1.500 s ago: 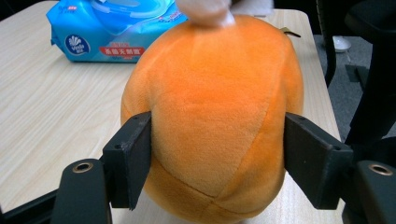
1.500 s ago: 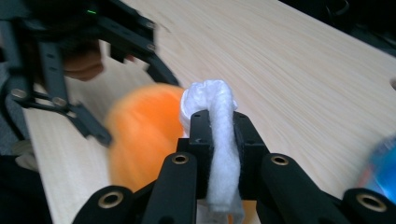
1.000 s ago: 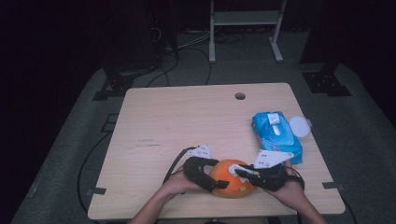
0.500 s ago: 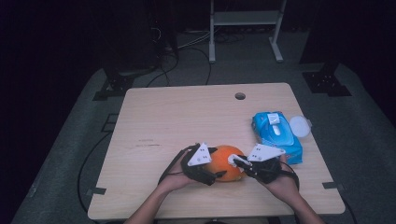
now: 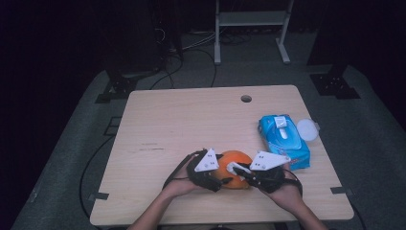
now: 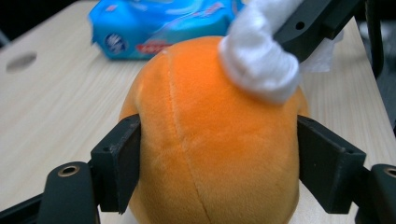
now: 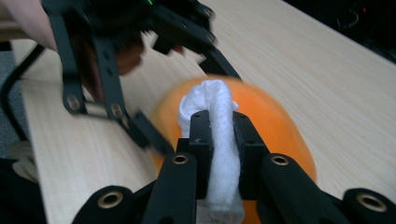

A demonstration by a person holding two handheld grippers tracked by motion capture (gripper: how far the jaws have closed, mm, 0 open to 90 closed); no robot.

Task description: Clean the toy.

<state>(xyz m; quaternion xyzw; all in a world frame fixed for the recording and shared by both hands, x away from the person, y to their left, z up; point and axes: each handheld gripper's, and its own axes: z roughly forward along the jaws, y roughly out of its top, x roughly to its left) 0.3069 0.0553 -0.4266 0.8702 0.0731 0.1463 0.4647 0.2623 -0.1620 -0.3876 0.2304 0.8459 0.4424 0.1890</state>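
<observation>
1. High view: we see the round orange plush ball (image 5: 234,168) low in the frame, near the wooden table's (image 5: 191,120) front edge, between our two tongs.
2. Left gripper (image 5: 216,178), lower centre-left, has just been closing its jaws; in the left gripper view both pads (image 6: 119,168) press the ball's flanks.
3. Right gripper (image 5: 238,169), lower centre-right, is clamped tight on a rolled white wipe (image 7: 219,140), whose end lies on the ball's top.
4. A blue packet of wet wipes (image 5: 283,140) lies at right of centre, near the right gripper, with a round white lid (image 5: 307,129) just beside it.
</observation>
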